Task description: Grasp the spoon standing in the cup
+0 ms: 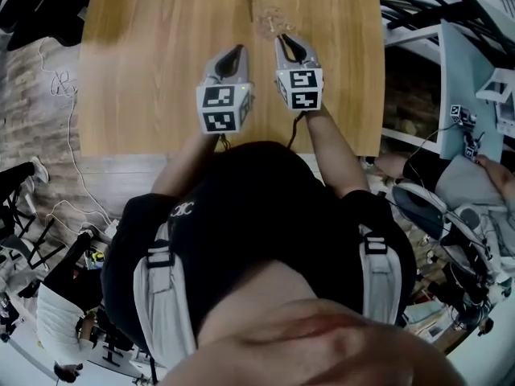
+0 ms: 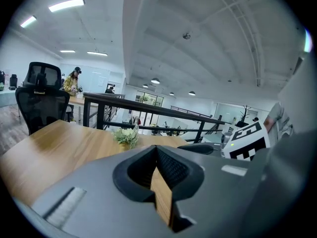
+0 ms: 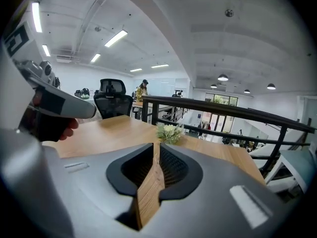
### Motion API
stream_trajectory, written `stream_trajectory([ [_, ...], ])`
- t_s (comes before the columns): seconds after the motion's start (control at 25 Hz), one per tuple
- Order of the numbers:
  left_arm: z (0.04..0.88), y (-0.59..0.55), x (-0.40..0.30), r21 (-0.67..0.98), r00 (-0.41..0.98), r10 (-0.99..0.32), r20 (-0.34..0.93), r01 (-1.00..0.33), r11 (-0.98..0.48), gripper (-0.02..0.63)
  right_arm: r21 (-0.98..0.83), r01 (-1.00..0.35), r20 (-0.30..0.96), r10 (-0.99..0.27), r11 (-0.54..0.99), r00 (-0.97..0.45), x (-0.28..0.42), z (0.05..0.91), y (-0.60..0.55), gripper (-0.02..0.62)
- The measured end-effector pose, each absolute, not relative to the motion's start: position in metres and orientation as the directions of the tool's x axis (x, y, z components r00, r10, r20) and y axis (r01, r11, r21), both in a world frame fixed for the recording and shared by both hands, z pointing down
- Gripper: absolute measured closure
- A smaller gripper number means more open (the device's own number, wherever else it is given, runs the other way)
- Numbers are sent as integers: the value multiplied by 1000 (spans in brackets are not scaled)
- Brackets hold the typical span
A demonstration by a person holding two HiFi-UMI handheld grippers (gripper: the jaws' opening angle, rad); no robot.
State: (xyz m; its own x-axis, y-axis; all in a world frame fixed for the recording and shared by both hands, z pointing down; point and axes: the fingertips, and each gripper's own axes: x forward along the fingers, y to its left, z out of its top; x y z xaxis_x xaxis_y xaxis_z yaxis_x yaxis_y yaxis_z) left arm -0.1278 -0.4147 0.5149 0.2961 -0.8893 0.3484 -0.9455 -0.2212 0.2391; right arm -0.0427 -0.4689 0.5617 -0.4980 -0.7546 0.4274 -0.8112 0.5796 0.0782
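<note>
My right tool [image 1: 289, 42] pressed together, empty, aimed toward cup [image 1: 270, 24] for approach; left tool [image 1: 235, 52] likewise, idle over table [image 1: 145, 63].

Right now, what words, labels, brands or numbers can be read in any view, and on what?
No words or numbers are readable in any view.
Marker cube on the left hand-held gripper: black-and-white square patterns, no letters.
Marker cube on the right hand-held gripper: the same.
White emblem on the person's black top: too small to read.
</note>
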Motion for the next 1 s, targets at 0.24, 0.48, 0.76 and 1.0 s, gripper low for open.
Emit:
stream_trajectory([
  [0.24, 531, -428, -140, 244, 306, -875, 374, -943, -225, 594, 84, -806, 502, -723, 586, -474, -63, 589, -484, 542],
  [0.48, 539, -440, -151, 253, 308, -866, 393, -942, -221, 594, 73, -833, 595, -695, 548, -405, -65, 631, -503, 513],
  [0.76, 554, -452, -161, 258, 293, -859, 419, -946, -197, 594, 83, -839, 651, -666, 538, -363, -62, 660, -518, 512],
  [1.0, 560, -456, -160, 258, 292, -852, 435, -947, -193, 594, 86, -840, 668, -656, 536, -350, -61, 671, -522, 540],
])
